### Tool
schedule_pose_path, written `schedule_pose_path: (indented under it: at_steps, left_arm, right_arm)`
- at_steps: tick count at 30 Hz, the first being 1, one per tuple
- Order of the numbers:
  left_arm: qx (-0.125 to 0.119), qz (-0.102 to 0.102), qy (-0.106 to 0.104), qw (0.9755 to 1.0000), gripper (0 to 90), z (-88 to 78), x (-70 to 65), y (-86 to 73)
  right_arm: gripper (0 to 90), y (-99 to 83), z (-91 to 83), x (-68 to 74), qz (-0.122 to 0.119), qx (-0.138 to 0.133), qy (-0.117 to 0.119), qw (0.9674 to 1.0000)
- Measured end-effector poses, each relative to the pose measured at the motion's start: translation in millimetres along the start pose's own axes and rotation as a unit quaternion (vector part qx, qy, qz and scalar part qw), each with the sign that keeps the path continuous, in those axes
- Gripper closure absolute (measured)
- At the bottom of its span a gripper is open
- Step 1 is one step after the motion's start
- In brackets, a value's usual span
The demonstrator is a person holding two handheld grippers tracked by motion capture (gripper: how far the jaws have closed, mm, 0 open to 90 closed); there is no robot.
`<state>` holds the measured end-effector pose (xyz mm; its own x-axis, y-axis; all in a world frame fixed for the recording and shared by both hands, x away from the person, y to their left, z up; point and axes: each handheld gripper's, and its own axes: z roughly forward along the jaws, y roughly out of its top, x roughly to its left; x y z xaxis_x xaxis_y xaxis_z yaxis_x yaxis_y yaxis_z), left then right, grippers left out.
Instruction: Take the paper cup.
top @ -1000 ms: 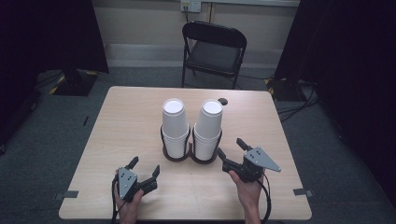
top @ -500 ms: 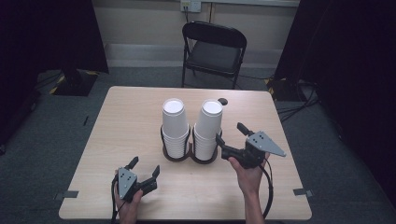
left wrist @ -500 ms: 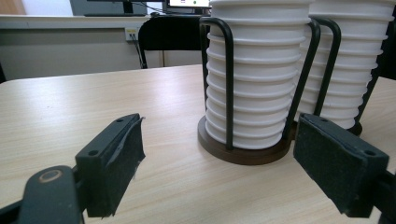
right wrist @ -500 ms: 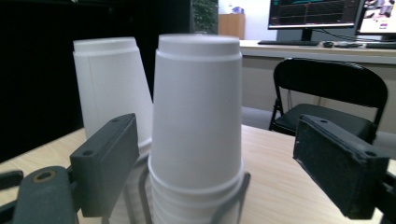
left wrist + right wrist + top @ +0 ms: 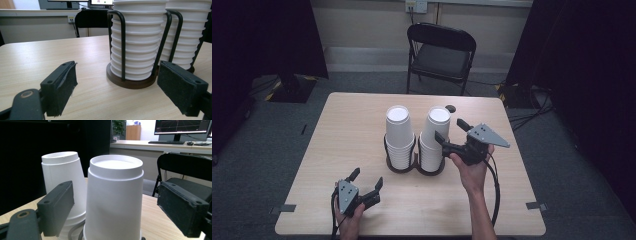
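A wooden table point(image 5: 337, 150) is standing on grey carpet, with a black folding chair point(image 5: 439, 55) placed beyond its far edge. Near the table's centre, a dark wire rack point(image 5: 402, 165) with two round bases is holding two stacks of white cups, all inverted so that their bottoms are facing upward. The left stack point(image 5: 399, 135) and the right stack point(image 5: 434, 135) are standing side by side, each enclosed by the rack's upright loops. In the left gripper view, the rack's black loops point(image 5: 122, 45) are wrapping the ribbed rims of the nested cups point(image 5: 140, 42) above a brown base point(image 5: 130, 82). The left gripper point(image 5: 367, 185) is resting low over the near left part of the table, well apart from the rack, its jaws spread wide and gripping nothing. The right gripper point(image 5: 451, 131) is being held by a hand point(image 5: 469, 167) just beside the right stack, raised to the level of the topmost cup; its jaws are released and standing apart, with one jaw near the stack's side. In the right gripper view, the top cup point(image 5: 115, 200) of the nearer stack is sitting between the two open jaws, though whether either pad is touching it cannot be told, and the other stack point(image 5: 62, 185) is leaning slightly behind it. A small dark object point(image 5: 451, 108) is lying on the table beyond the right stack.
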<state>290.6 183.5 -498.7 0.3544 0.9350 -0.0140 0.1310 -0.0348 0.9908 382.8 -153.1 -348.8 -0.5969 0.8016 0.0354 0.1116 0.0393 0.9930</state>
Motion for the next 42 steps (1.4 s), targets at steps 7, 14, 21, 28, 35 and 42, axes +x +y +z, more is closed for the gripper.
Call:
schedule_pose_path:
  at_steps: [7, 14, 21, 28, 35, 42]
  left_arm:
    - [0.002, 0.001, 0.0, 1.0, 15.8, 0.2, 0.1, 0.1]
    - [0.003, 0.002, 0.001, 1.0, 15.8, 0.2, -0.3, 0.2]
    - [0.0, 0.002, 0.0, 1.0, 15.8, 0.0, 0.0, 0.0]
    - [0.0, 0.001, -0.001, 1.0, 15.8, 0.0, -0.2, 0.0]
    - [0.001, 0.001, -0.001, 1.0, 15.9, 0.0, 0.1, 0.0]
    - [0.002, 0.002, -0.002, 1.0, 15.8, 0.1, 0.1, 0.1]
  right_arm:
    - [13.3, 5.0, 15.2, -4.0, 0.0, 0.01, -0.005, 0.9999]
    - [13.4, 9.1, 26.9, -7.5, 0.013, 0.011, 0.017, 0.9997]
    - [13.4, 5.6, 44.2, -5.6, 0.015, 0.029, 0.023, 0.9992]
    - [13.3, 0.5, 52.9, -3.1, 0.013, 0.04, 0.025, 0.9988]
    - [12.9, -7.9, 61.5, -2.8, 0.017, 0.057, 0.021, 0.998]
    - [12.9, -17.0, 63.7, -4.0, 0.027, 0.066, 0.02, 0.9973]
